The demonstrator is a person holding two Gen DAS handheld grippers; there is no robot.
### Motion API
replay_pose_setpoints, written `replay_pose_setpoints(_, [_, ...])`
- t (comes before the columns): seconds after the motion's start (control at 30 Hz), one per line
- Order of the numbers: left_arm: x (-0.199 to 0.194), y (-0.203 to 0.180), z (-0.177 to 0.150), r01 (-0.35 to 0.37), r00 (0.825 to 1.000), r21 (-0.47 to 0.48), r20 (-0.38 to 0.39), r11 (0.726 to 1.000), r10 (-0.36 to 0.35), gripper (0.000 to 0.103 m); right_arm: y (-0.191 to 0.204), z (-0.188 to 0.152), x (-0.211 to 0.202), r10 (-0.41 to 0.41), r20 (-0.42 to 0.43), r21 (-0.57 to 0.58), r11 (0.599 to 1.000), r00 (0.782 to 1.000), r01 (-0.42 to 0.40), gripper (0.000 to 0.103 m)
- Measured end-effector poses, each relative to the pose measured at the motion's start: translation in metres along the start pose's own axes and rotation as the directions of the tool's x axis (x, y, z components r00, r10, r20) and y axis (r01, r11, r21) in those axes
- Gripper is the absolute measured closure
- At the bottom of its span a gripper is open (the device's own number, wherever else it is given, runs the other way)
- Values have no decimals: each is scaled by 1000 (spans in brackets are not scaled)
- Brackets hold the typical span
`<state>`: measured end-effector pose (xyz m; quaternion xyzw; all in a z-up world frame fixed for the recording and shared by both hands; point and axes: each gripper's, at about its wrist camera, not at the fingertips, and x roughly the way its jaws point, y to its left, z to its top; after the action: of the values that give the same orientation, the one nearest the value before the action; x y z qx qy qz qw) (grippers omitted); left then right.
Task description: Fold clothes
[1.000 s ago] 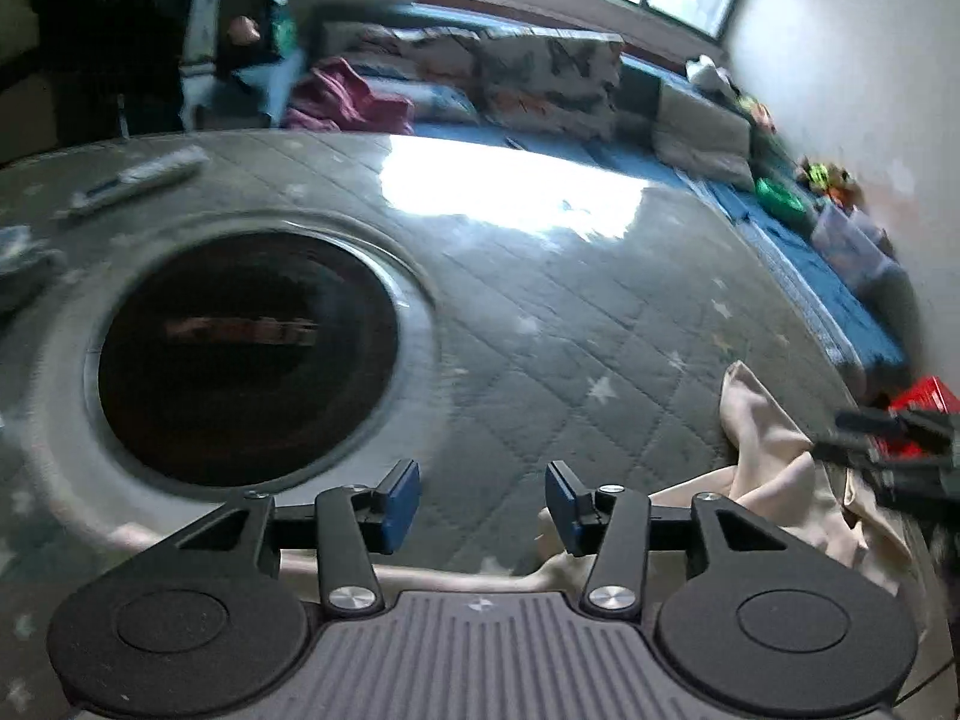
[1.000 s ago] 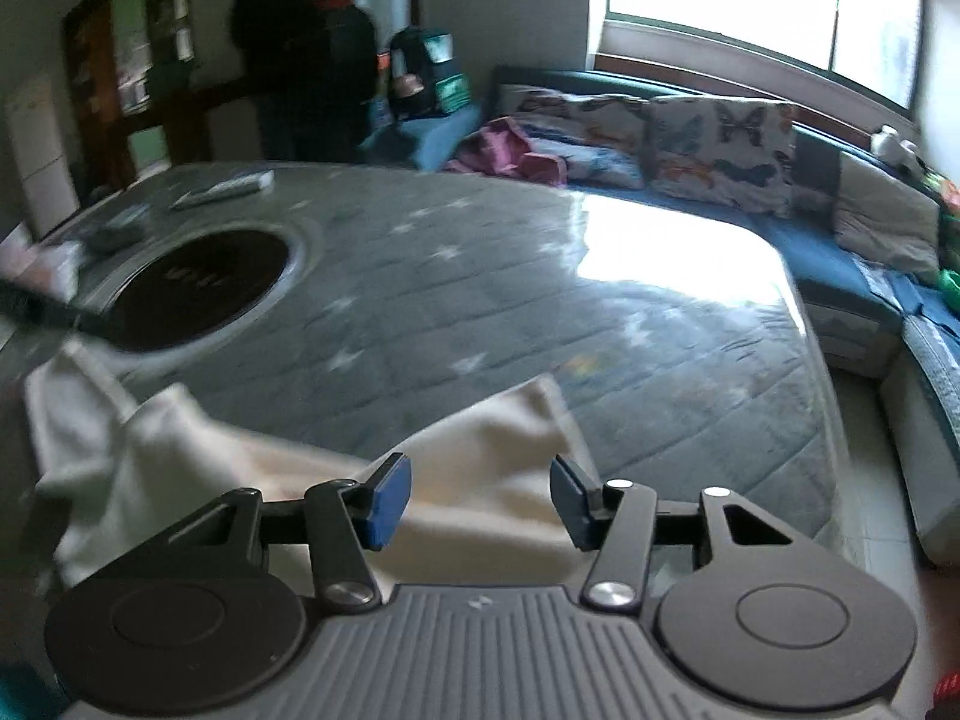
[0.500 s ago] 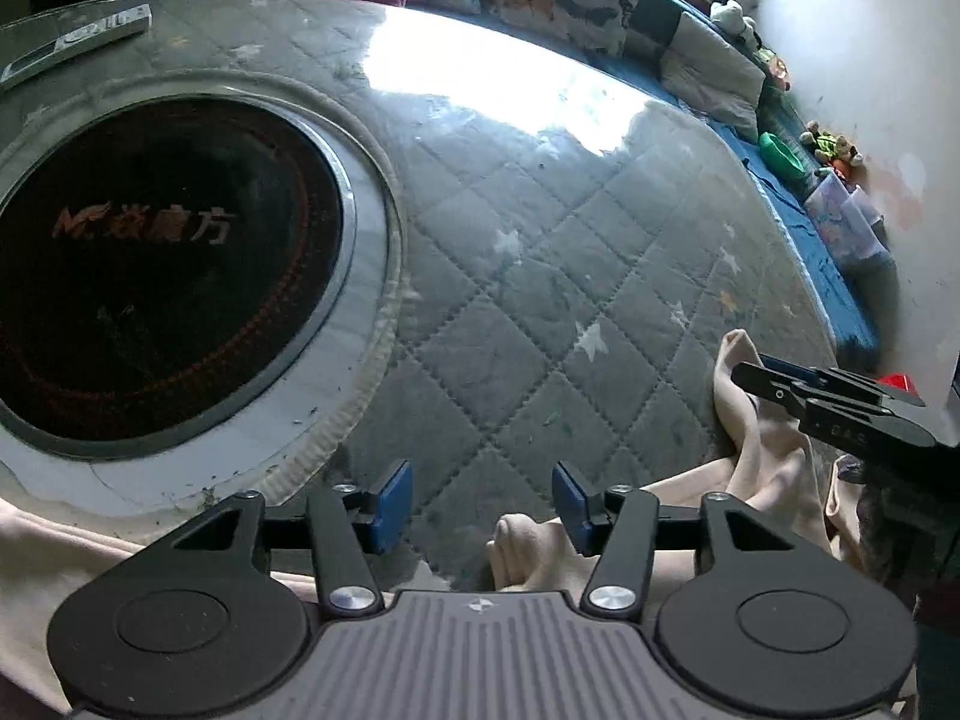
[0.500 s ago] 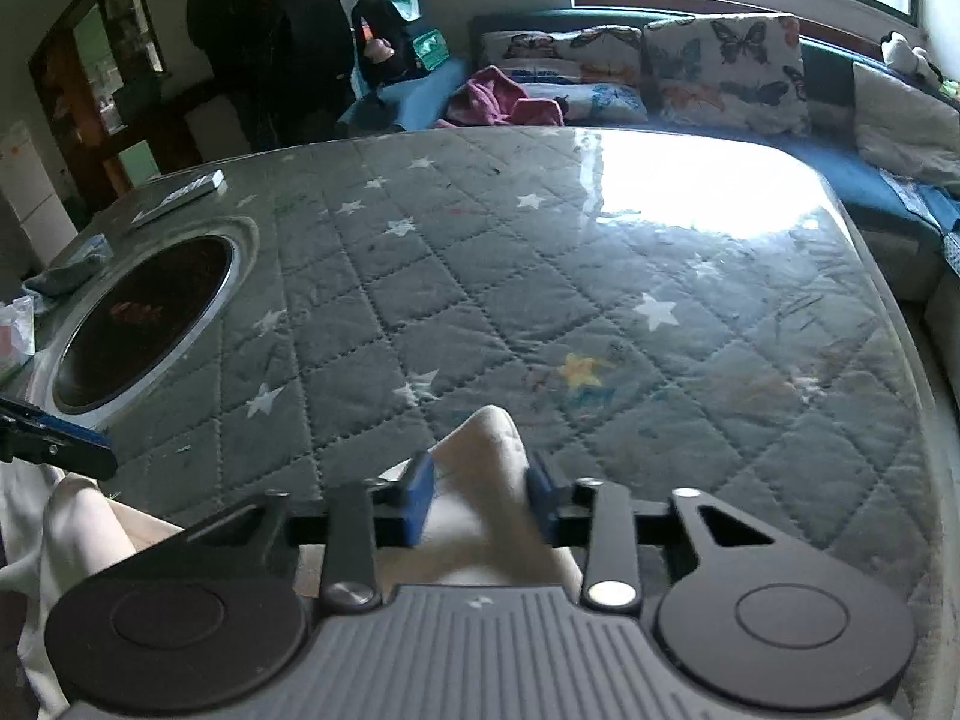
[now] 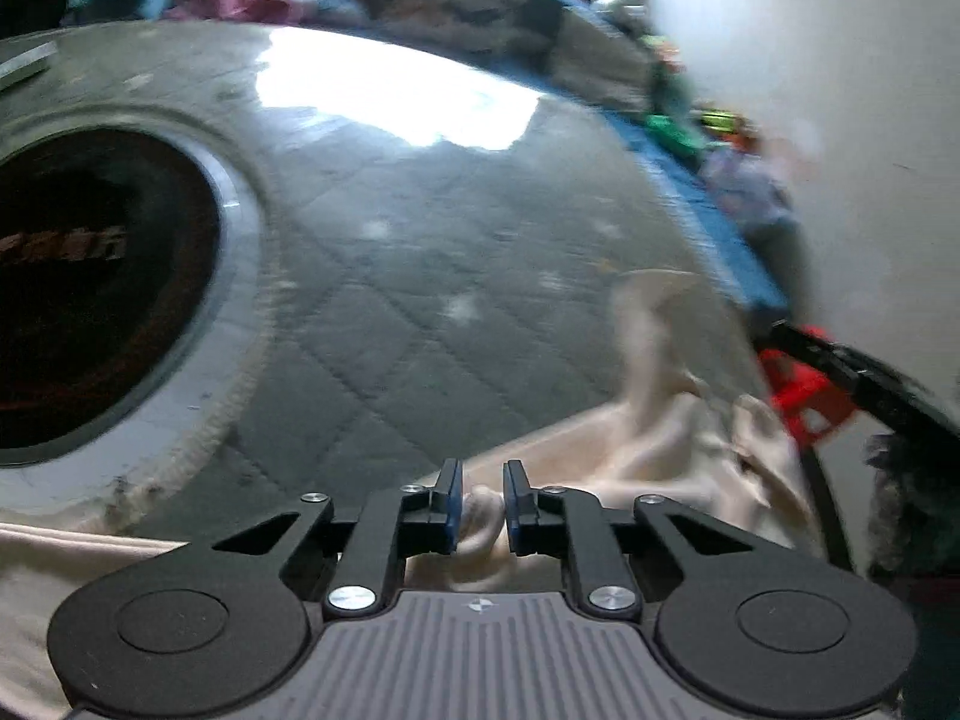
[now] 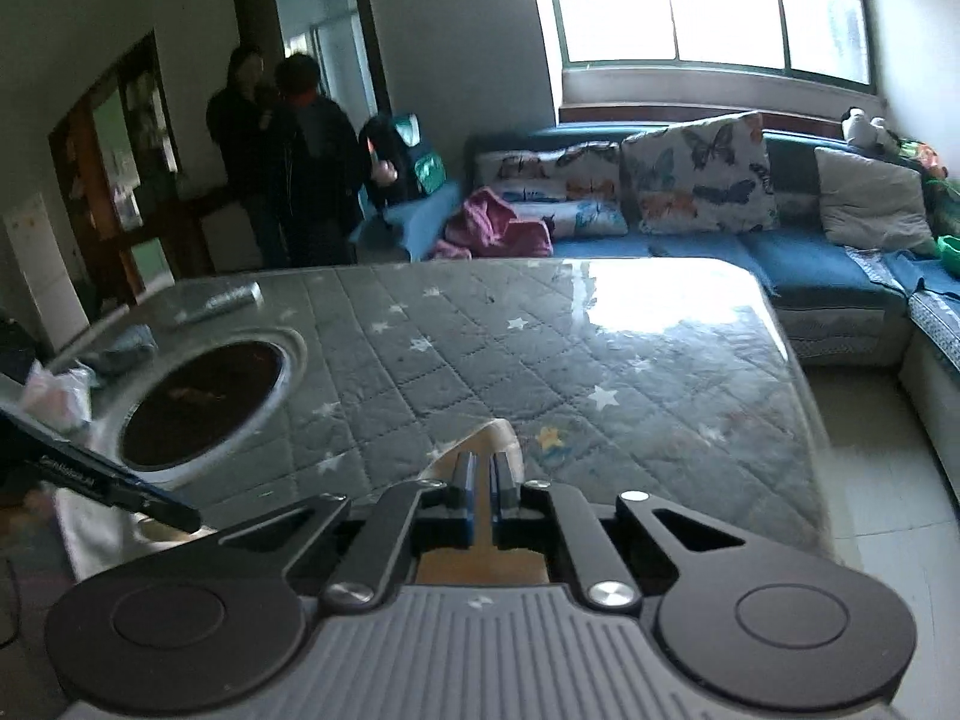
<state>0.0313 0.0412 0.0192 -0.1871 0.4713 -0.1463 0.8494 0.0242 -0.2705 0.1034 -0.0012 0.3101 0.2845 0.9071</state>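
Cream garment point(image 5: 660, 450) now pinched, apparently, by just-closed left gripper point(image 5: 482, 507), right gripper point(image 6: 480, 495) clamped on its edge.

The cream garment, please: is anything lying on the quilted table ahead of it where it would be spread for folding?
Nothing visible does. Both claws, left and right, grip the cream garment; the quilted table ahead is bare. The round black cooktop sits off to the left.

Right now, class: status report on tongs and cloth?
Left tongs just closed on cream cloth. Right tongs pinching its edge. Quilted table ahead clear.
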Motion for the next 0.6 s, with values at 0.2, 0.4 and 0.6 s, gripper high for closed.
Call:
replay_pose_setpoints(0.2, [-3, -17, -27, 40, 999, 133, -23, 990, -37, 89, 4, -28, -15, -32, -65, -29, 999, 997, 31, 99])
replay_pose_setpoints(0.4, [-9, -32, -39, -31, 1000, 227, 7, 973, 30, 82, 13, -25, 3, 7, -89, -40, 999, 996, -10, 92])
replay_pose_setpoints(0.6, [-11, -9, -27, -37, 999, 22, 7, 999, 37, 66, 31, -20, 25, 63, -99, -76, 995, 993, -71, 88])
